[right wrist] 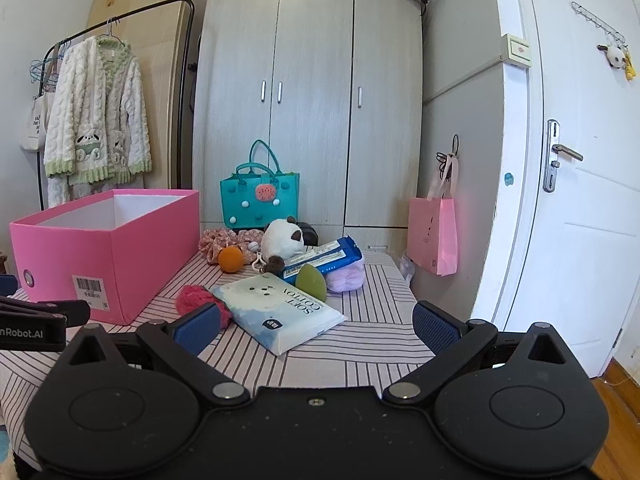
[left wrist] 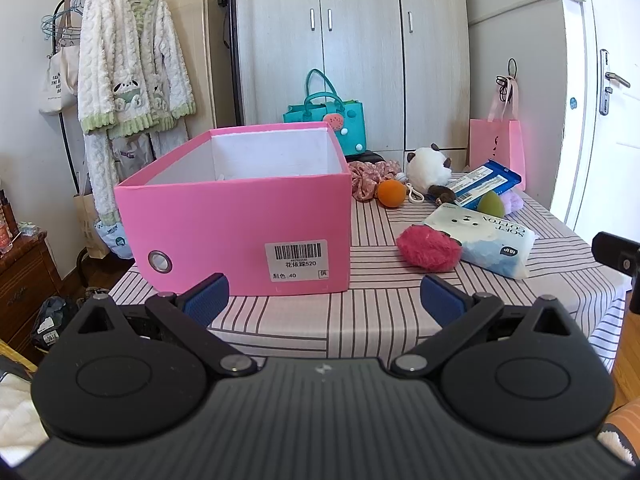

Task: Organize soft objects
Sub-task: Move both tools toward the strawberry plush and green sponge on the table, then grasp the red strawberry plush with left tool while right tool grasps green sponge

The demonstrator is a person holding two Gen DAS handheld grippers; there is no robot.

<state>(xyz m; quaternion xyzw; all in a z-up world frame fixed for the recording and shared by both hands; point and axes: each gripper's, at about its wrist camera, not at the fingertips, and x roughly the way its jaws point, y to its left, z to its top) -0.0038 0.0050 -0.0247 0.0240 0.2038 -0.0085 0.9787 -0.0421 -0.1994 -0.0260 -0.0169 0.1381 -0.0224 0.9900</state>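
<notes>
We hold left gripper (left wrist: 324, 300) spread wide, empty, facing pink box (left wrist: 240, 236). Right gripper (right wrist: 316, 326) also gaping, empty, over tablecloth (right wrist: 360, 344). Soft items right of box: red puff (left wrist: 430, 249), tissue pack (right wrist: 280, 312), panda (right wrist: 282, 240), orange ball (right wrist: 231, 259).

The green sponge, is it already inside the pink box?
No, the green sponge lies on the table outside the pink box, beside the tissue pack.

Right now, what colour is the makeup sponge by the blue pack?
Olive green sponge, seen best in the right wrist view.
</notes>
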